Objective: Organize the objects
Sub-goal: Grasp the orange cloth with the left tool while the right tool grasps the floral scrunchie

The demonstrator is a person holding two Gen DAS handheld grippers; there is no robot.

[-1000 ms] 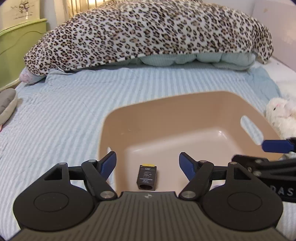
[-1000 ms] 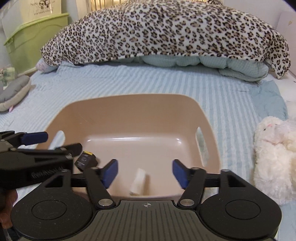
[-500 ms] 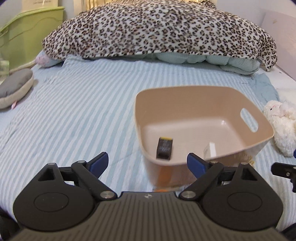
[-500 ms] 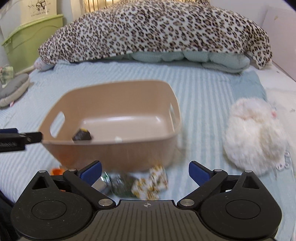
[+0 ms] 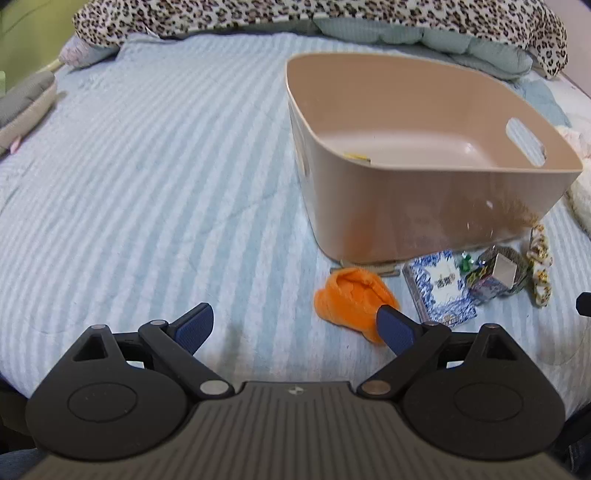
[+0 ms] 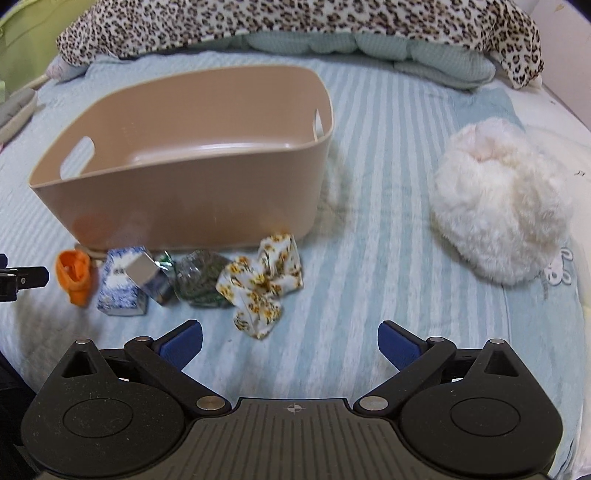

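Note:
A tan plastic bin (image 5: 424, 206) (image 6: 184, 199) stands on the striped bed, with a yellow-topped item (image 5: 358, 157) just peeking above its near wall. Along its near side lie an orange cloth (image 5: 351, 299) (image 6: 74, 273), a blue-and-white packet (image 5: 439, 291) (image 6: 118, 288), a silver box (image 5: 498, 273) (image 6: 146, 275), a clear green packet (image 6: 199, 280) and a floral cloth (image 5: 539, 266) (image 6: 262, 284). My left gripper (image 5: 293, 321) hangs over bare sheet, its jaws opening and empty; its right finger overlaps the orange cloth. My right gripper (image 6: 290, 334) stands open and empty, just short of the floral cloth.
A white plush toy (image 6: 498, 206) lies right of the bin. A leopard-print blanket (image 6: 295, 26) and pale green quilt (image 6: 369, 48) fill the head of the bed. A grey cushion (image 5: 26, 103) sits at the left edge. A green box (image 6: 18, 40) stands beyond.
Both grippers have drawn back from over the bin and sunk toward the bed, jaws spreading wider. The loose items in front of the bin have come into view.

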